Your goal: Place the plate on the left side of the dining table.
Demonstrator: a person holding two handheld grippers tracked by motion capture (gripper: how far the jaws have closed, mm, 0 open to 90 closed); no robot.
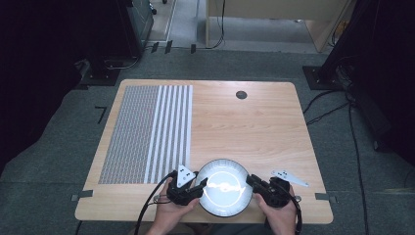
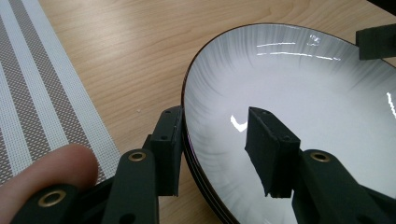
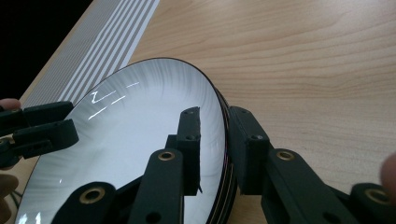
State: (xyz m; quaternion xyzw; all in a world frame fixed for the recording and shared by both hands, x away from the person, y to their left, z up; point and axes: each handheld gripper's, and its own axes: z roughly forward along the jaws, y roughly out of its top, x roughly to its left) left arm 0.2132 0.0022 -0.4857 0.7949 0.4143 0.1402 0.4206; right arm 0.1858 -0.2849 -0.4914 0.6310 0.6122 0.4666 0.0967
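Observation:
A white plate (image 1: 225, 188) with a dark rim lies flat near the front edge of the wooden table (image 1: 254, 127). My left gripper (image 1: 199, 184) straddles its left rim. In the left gripper view the left gripper (image 2: 215, 116) has one jaw outside the plate (image 2: 303, 93) and the other over its inside, with a clear gap, so it is open. My right gripper (image 1: 251, 180) straddles the right rim. The right gripper (image 3: 215, 112) has its jaws on either side of the plate's (image 3: 140, 121) edge, slightly apart from it, open. Each view shows the opposite gripper across the plate.
A grey and white striped placemat (image 1: 147, 132) covers the left part of the table, its edge a short way left of the plate. A round dark grommet (image 1: 241, 95) sits far back. Bare wood stretches beyond and to the right of the plate. Cables run on the floor.

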